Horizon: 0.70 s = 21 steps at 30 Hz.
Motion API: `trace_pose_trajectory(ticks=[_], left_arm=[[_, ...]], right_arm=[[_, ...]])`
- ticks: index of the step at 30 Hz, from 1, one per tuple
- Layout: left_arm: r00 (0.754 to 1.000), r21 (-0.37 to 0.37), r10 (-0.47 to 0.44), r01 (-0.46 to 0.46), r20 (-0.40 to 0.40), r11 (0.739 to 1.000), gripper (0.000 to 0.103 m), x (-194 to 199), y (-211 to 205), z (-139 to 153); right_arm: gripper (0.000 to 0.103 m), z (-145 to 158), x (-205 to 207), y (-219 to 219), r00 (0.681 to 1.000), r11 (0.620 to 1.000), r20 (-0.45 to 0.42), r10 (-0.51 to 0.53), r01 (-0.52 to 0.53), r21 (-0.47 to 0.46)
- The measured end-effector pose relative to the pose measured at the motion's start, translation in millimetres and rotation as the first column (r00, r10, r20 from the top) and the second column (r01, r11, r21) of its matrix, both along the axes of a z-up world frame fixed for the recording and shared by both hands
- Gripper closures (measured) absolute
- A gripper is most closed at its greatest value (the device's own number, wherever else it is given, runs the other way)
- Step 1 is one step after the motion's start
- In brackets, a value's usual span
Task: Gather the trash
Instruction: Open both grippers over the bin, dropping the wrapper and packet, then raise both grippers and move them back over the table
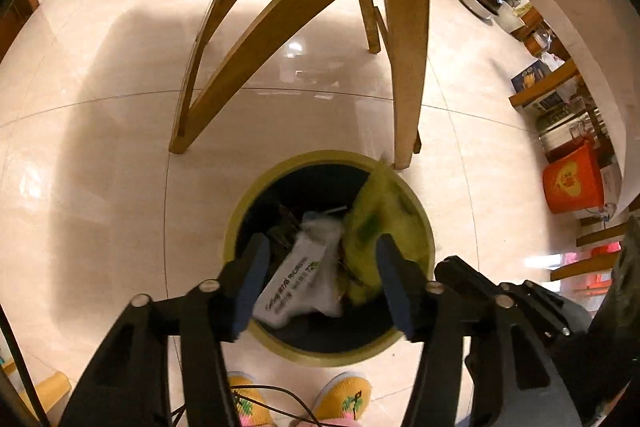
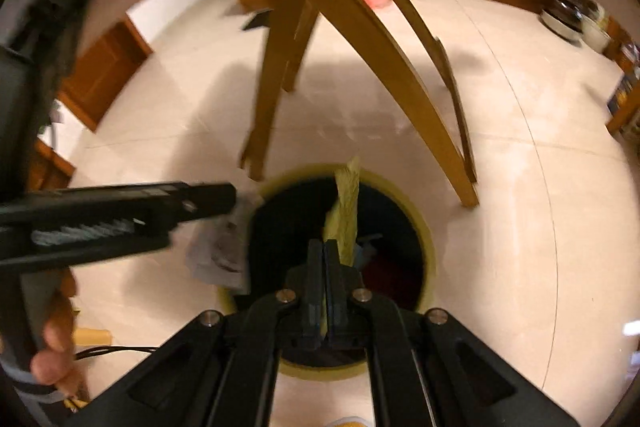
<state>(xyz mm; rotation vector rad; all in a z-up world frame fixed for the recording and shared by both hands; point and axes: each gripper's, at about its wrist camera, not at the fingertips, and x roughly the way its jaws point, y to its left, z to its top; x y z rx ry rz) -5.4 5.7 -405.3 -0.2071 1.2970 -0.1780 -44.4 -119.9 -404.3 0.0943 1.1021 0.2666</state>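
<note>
Right fingers (image 2: 325,267) clamped on yellow wrapper (image 2: 345,211).

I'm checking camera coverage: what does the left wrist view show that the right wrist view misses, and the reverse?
Only the left wrist view: open left tongs above a white wrapper in the bin, and yellow slippers.

Only the right wrist view: right tongs shut on the yellow bag, and the person's hand.

Both: the yellow-rimmed trash bin, chair legs, tiled floor.
</note>
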Motion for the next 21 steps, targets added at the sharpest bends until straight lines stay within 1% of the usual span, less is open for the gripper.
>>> trace_pose_trajectory(ticks=[2,4,5,8,13,17,21], left_arm=[[1.000,-0.001,0.004,-0.004,0.001,1.000,0.045,0,-1,-6],[1.000,-0.002,0.004,-0.004,-0.003,1.000,0.045,1,-2,-11],[1.000,-0.001,0.004,-0.004,-0.006,1.000,0.045,2,-2,-14],[1.000,-0.001,0.005,-0.005,-0.006,1.000,0.045,2,0,-18],[1.000,0.009,-0.010,0.010,0.005,1.000,0.045,-1,-5,-10],[0.999,0.031,-0.039,0.038,0.019,0.999,0.045,-6,-9,4],[0.999,0.038,-0.048,0.047,0.016,0.998,0.045,-12,-13,29]], right_arm=[[0.097,-10,-1,-3,1.000,0.999,-0.012,-0.025,0.025,-0.023],[0.085,-14,-2,-6,0.999,0.999,-0.017,-0.048,0.047,-0.027],[0.084,-12,-3,-6,0.998,0.998,-0.018,-0.053,0.052,-0.025],[0.083,-12,-6,-8,0.998,0.998,-0.022,-0.062,0.062,-0.016],[0.083,-13,-7,-11,0.996,0.997,-0.044,-0.081,0.081,0.001],[0.083,-7,-9,-13,0.994,0.996,-0.054,-0.091,0.092,0.011],[0.083,11,-12,-15,0.993,0.995,-0.055,-0.100,0.101,0.018]])
